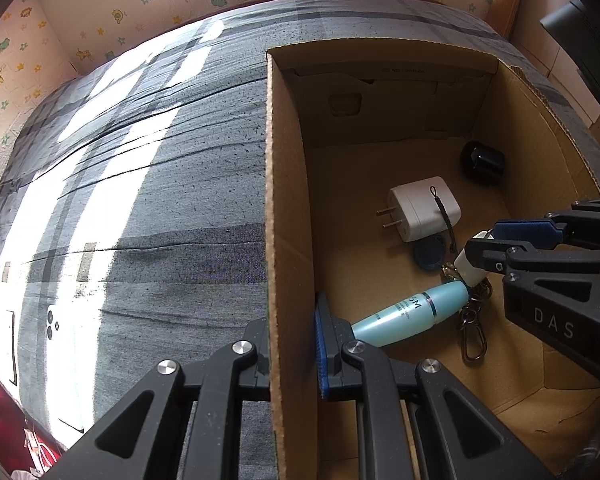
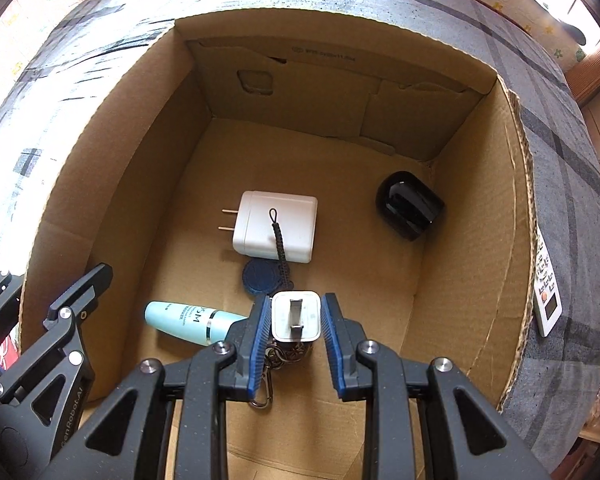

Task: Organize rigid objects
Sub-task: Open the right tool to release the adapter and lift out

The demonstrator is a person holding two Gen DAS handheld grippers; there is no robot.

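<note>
inside cardboard box [image 2: 472,264] on plaid-covered bed [image 1: 160,200] we see white charger [image 2: 276,226], black rounded object [image 2: 410,210], blue disc [image 2: 262,278], turquoise tube [image 2: 194,322] on box floor; our right gripper [image 2: 296,320] clenched on small white plug adapter [image 2: 296,316], held low over key ring clips [image 1: 474,332], just beside tube; our left gripper [image 1: 292,344] clamped on box's left wall, one finger outside, one inside; white remote [image 2: 546,300] lies outside box on bed
</note>
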